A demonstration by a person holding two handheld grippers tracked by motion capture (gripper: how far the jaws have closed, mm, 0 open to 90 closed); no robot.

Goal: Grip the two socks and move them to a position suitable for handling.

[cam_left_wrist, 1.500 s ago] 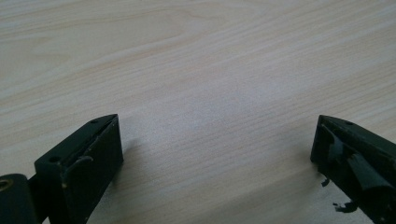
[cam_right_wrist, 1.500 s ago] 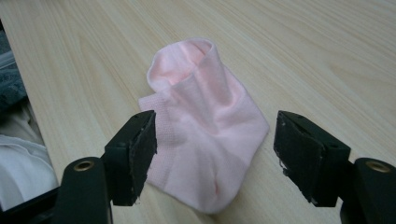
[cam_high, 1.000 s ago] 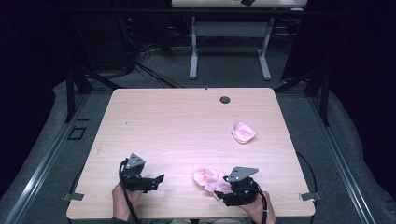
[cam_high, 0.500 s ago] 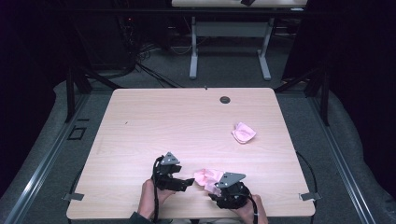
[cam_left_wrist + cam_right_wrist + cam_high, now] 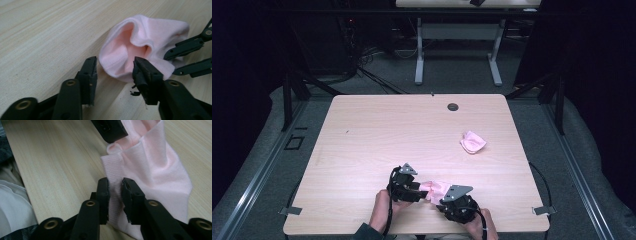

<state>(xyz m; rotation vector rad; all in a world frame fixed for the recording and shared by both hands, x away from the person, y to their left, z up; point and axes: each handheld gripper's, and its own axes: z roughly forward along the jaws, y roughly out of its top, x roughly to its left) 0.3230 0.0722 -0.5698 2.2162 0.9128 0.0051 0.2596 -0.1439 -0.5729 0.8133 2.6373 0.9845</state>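
High view: the left gripper has crossed from the lower left of the bench toward the centre of the near edge over the last second and now meets the pink sock, which the right gripper has carried slightly leftward to receive it. In my judgement this marks a shift from one-handed holding to two-handed work on the sock, probably opening or turning the cuff. A second pink sock lies crumpled well apart in the right half of the frame, and a small dark round grommet sits near the far edge. Left gripper view: the left gripper has its fingers spread apart, straddling the rounded lip of the pink sock at frame centre without yet pinching it; the black fingers of the other gripper show at the right edge. The fabric is a soft, fine knit, matt, falling in loose folds with a hollow opening. Right gripper view: the right gripper has its fingers clamped on the ribbed cuff band of the pink sock, the body draping to the right over the pale wood-grain laminate.
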